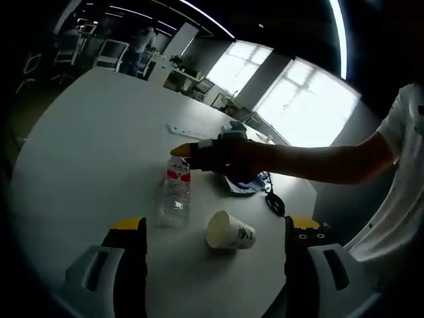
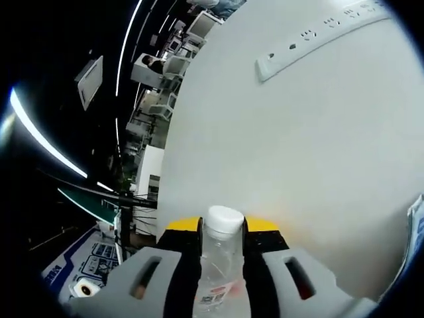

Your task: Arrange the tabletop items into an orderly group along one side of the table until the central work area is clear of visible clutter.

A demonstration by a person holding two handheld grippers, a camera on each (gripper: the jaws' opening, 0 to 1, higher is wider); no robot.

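Your right claw [image 2: 222,248] is clenched just under the cap of the upright water bottle [image 1: 176,192] on the bench [image 1: 99,146]; it looks near-empty, light, thin-walled: squeeze gently.

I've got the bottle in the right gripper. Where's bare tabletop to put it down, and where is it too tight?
Free: the broad white table beyond and to the view's left of the water bottle, up to the power strip. Crowded: around the tipped paper cup, the blue-and-white bag and black cable, near the right gripper.
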